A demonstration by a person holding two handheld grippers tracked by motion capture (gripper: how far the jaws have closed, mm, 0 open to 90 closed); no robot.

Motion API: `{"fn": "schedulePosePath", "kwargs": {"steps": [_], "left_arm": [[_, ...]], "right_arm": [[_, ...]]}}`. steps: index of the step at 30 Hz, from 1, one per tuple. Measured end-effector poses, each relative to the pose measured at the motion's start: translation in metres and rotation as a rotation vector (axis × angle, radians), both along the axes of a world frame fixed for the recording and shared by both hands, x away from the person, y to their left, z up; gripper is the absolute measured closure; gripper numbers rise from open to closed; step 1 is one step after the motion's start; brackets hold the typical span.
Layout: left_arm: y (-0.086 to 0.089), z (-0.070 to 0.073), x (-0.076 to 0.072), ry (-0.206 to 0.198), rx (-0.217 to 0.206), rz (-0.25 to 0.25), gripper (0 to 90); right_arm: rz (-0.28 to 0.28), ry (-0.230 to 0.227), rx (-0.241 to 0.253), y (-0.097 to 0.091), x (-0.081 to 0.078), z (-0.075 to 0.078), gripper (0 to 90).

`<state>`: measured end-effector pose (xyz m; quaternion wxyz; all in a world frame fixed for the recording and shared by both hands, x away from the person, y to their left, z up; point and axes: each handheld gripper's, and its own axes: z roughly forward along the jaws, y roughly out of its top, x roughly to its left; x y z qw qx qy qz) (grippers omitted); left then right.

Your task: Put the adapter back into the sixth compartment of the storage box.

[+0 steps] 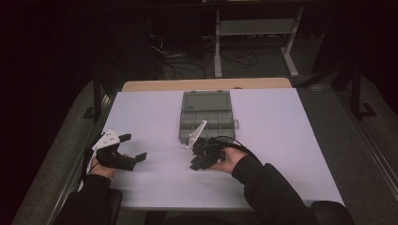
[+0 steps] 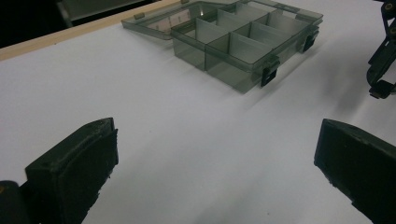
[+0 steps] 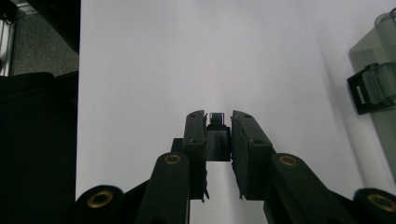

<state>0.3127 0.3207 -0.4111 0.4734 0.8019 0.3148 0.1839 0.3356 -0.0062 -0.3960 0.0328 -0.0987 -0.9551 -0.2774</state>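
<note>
A smoky clear organiser box lies open at the middle of the white table, its lid flat behind it and its compartments bare; it also shows in the left gripper view and, by its latch corner, in the right gripper view. My right gripper hovers just in front of the box, jaws pointing toward the near left. It is shut on a small black block. My left gripper rests at the near left, open, nothing between its pads.
The white sheet covers the table, with a wooden strip along its far edge. Beyond it stand a metal rack and floor cables. A dark sleeve shows left of my right gripper. The right gripper's frame shows right of the box.
</note>
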Motion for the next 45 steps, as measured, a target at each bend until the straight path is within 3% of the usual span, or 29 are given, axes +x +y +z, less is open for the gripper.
{"fn": "schedulePosePath", "kwargs": {"steps": [11,18,22,45], "left_arm": [[0.0,0.0,0.0,-0.001,0.0,-0.001,0.0],[0.0,0.0,0.0,0.0,-0.001,-0.001,0.0],[0.0,0.0,0.0,0.0,-0.002,-0.001,0.0],[0.0,0.0,0.0,0.003,-0.005,-0.004,0.0]], "right_arm": [[-0.015,-0.021,0.009,-0.001,0.012,0.018,74.6],[-0.017,-0.025,0.009,-0.002,0.015,0.021,74.7],[-0.031,-0.043,0.015,-0.004,0.024,0.032,74.6],[-0.098,-0.058,0.022,-0.013,0.052,0.041,74.6]]}}
